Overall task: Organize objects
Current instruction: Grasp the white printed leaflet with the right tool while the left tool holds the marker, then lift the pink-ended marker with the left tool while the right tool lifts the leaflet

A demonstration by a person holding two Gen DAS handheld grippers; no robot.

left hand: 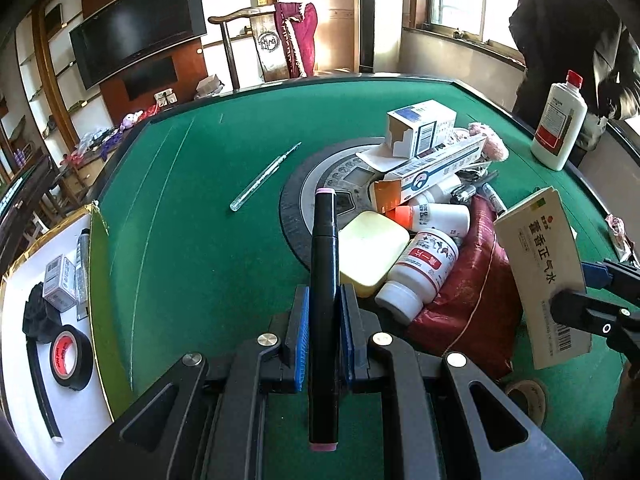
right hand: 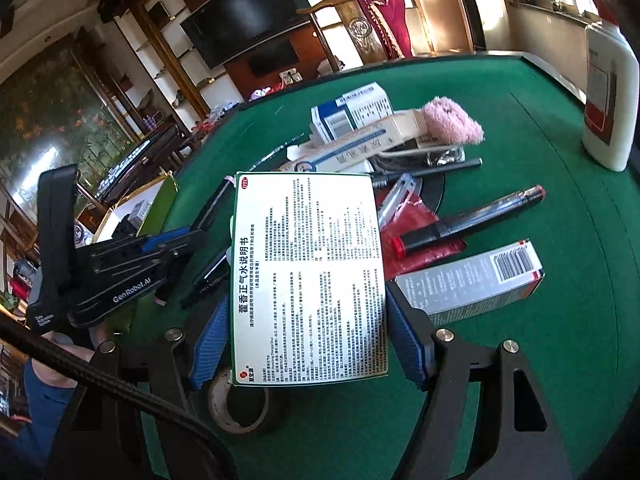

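Observation:
My left gripper (left hand: pixel 324 316) is shut on a black marker with pink ends (left hand: pixel 323 264), which stands along the fingers above the green table (left hand: pixel 192 240). My right gripper (right hand: pixel 308 320) is shut on a flat white medicine box with green edges (right hand: pixel 308 276), its printed face towards the camera. From the left wrist view that box (left hand: pixel 540 272) hangs at the right, just beside the pile. The pile (left hand: pixel 424 216) holds cartons, white pill bottles, a yellow soap case, a red bag and a pink plush. The right wrist view shows the left gripper (right hand: pixel 132 264) close on the left.
A gold-edged white tray (left hand: pixel 24 360) at the left holds a black tape roll (left hand: pixel 68 356), a small carton and black items. A glass tube (left hand: pixel 264 176) lies on the felt. A tall white bottle (left hand: pixel 560 124) stands far right. A grey carton (right hand: pixel 472 280), red-capped marker (right hand: pixel 468 220) and tape roll (right hand: pixel 240 404) lie near.

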